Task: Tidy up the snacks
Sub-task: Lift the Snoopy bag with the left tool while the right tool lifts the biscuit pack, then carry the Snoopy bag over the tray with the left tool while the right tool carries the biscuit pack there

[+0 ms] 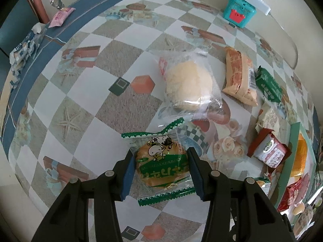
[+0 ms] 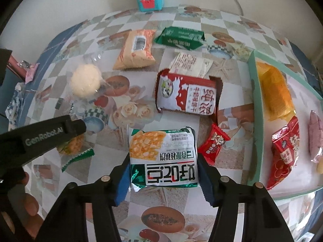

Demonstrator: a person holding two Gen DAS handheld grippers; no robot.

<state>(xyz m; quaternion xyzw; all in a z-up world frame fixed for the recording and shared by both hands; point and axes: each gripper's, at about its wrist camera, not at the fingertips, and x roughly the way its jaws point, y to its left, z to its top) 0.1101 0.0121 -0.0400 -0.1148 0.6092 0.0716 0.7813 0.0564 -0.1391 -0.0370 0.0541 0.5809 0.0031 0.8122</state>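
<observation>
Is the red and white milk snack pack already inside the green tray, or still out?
Out. The red and white pack lies on the tablecloth, left of the green tray.

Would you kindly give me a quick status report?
Left gripper straddling cow-print bun. Right gripper straddling biscuit pack. Tray at right; red candy between.

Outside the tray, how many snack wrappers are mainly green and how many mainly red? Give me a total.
Green: 3 (dark green foil packet, green-and-white cracker pack in the right jaws, green-edged clear bun pack in the left jaws)
Red: 2 (red-and-white milk-print packet, small red packet)
Total: 5
</observation>
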